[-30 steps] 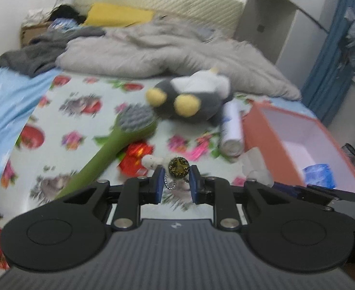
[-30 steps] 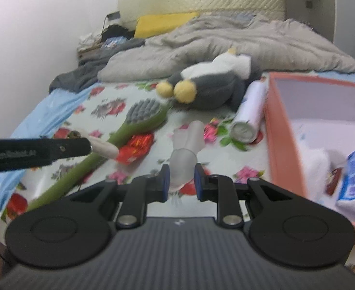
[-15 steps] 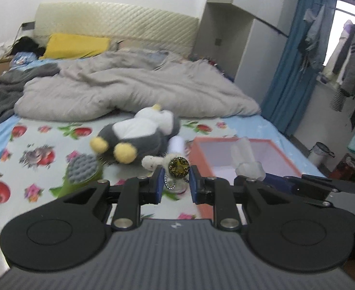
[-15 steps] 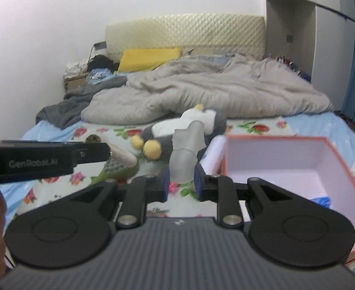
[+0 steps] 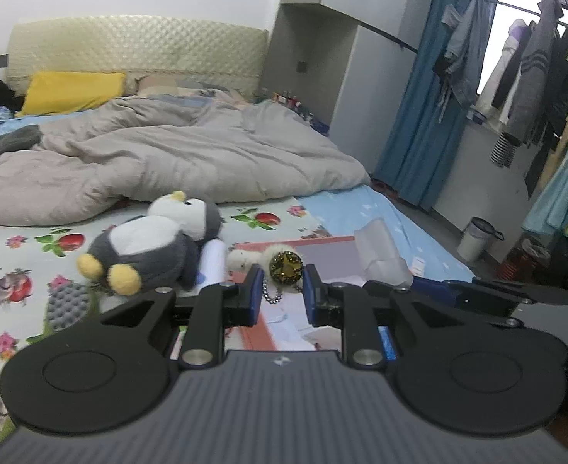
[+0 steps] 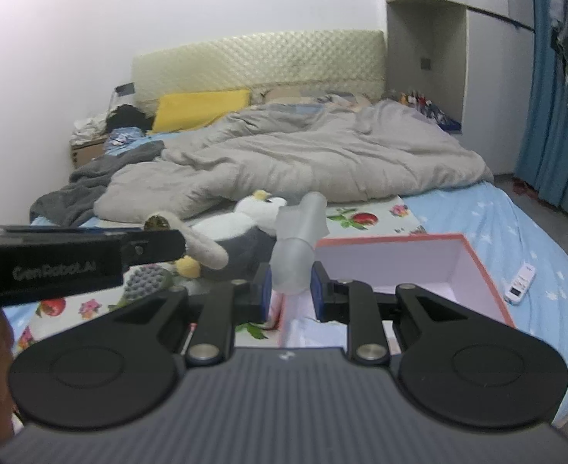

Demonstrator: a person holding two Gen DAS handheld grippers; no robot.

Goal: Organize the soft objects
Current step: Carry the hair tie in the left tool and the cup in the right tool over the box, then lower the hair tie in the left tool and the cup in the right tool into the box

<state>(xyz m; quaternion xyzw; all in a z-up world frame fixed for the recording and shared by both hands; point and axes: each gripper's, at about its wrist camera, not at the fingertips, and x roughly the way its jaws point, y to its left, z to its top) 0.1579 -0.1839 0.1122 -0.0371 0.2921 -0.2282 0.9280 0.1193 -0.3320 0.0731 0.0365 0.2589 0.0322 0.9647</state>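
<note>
Jaws of the left gripper pinch a small furry keychain with a gold star button and a bead chain hanging below; jaws of the right gripper pinch a soft translucent tube that stands up between them. Both items held above the near edge of a pink box with pale lining, on the bed. Plush penguin on its back on the flowered sheet, just left of the box, a white cylinder touching its side. Green brush with grey bristles nearer, at left. Grey quilt heaped behind; yellow pillow by the headboard. White remote right of the box.
</note>
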